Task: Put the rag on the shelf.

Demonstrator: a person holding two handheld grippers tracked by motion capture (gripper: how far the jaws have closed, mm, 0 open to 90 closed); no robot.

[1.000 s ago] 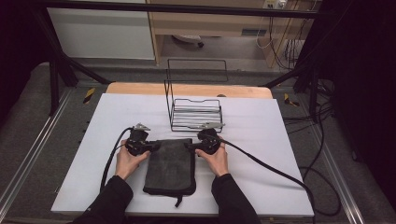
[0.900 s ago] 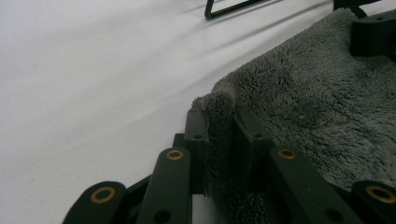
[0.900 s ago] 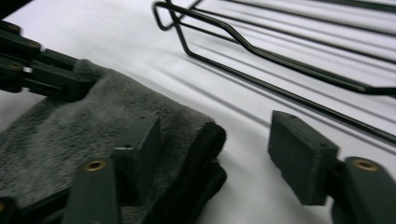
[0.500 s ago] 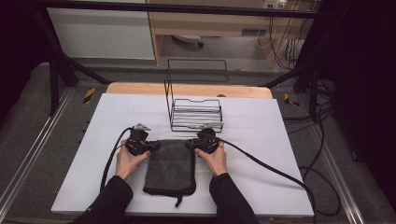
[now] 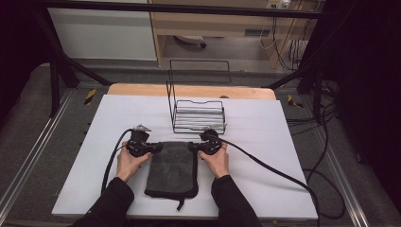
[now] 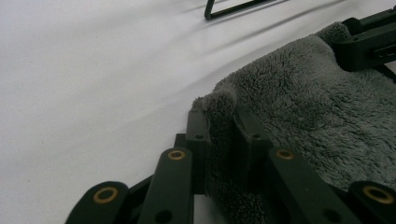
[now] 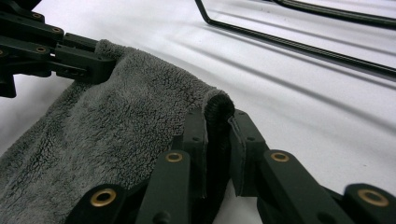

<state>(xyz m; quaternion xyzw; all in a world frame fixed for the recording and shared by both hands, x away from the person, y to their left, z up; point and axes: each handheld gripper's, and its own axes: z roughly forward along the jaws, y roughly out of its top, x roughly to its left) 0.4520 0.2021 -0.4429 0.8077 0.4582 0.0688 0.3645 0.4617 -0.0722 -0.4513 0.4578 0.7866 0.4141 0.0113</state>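
so we have the grey towel (image 5: 172, 165) flat on the white table (image 5: 283, 142), just in front of the wire rack (image 5: 198, 116). our left gripper (image 5: 152, 147) pinches its far left corner (clamped tight), and our right gripper (image 5: 193, 147), jaws just closing, grips the far right corner.
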